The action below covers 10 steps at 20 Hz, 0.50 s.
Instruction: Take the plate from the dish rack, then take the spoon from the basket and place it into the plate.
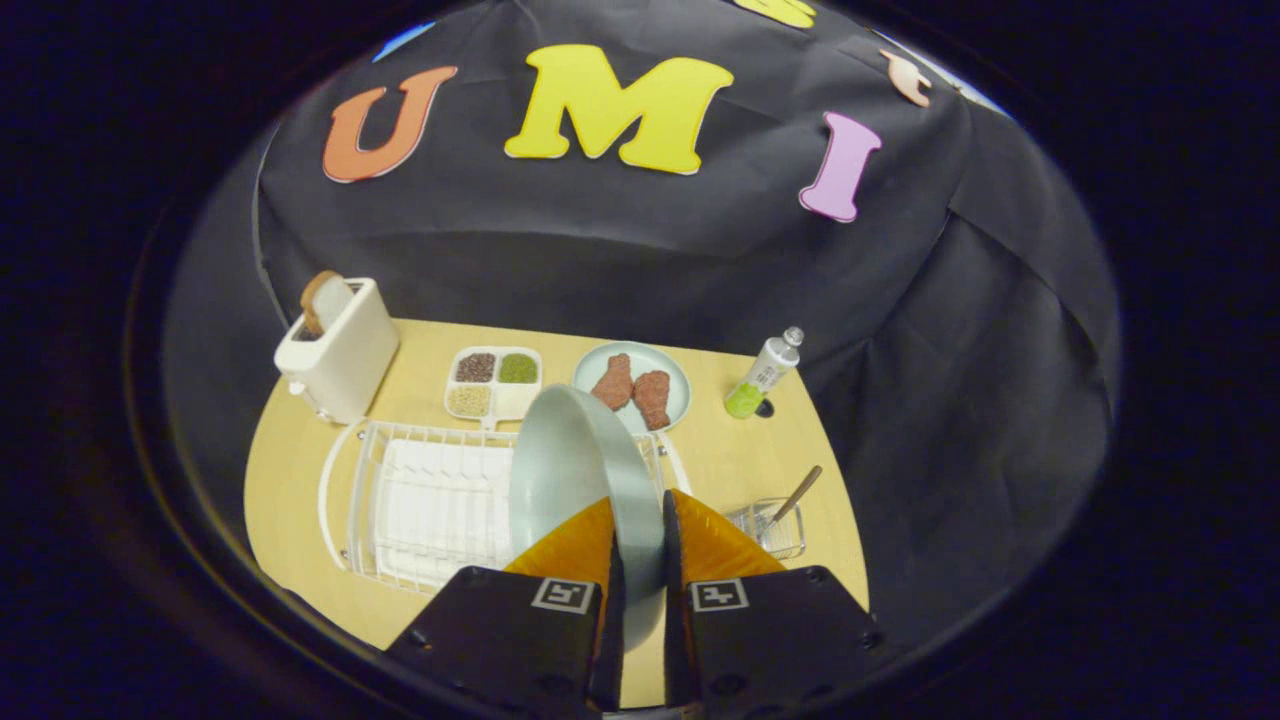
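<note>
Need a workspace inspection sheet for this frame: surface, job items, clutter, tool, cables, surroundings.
Surface: wooden table, bare between items.
Job's things: plate held edge-on above the dish rack; spoon standing in the basket, right of the rack.
Clutter: toaster with bread; divided tray of grains; second plate with two meat pieces; bottle.
Tool: tool shut on plate rim, both fingers pressing.
Cables: nothing seen.
Surroundings: black cloth wall behind the table.
</note>
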{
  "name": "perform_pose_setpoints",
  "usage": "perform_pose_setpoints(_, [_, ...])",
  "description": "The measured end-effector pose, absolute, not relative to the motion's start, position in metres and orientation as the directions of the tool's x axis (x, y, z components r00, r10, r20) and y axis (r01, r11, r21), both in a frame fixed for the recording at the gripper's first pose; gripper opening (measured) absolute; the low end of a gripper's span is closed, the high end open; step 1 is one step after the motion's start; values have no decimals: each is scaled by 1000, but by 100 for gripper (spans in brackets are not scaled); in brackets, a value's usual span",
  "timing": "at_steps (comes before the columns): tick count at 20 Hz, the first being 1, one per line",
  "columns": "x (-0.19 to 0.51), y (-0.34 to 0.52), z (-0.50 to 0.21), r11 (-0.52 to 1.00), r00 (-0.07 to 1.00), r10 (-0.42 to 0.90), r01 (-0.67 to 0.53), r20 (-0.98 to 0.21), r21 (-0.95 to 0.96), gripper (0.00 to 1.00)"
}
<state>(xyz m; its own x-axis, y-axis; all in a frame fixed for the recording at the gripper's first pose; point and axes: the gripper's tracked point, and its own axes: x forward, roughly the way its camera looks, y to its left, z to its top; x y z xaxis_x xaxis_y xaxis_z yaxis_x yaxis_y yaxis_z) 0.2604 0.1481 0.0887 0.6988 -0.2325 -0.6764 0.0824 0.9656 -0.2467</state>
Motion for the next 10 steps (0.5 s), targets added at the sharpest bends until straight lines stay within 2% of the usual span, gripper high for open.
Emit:
perform_pose_setpoints(4, [216, 133, 59, 984, 720, -139, 25, -680, -174, 21])
perform_pose_setpoints(7, [189, 126, 13, 992, 698, -83, -7, -711, -123, 22])
perform_pose_setpoints(10, [158, 125, -33, 999, 664, 35, -46, -747, 5, 22])
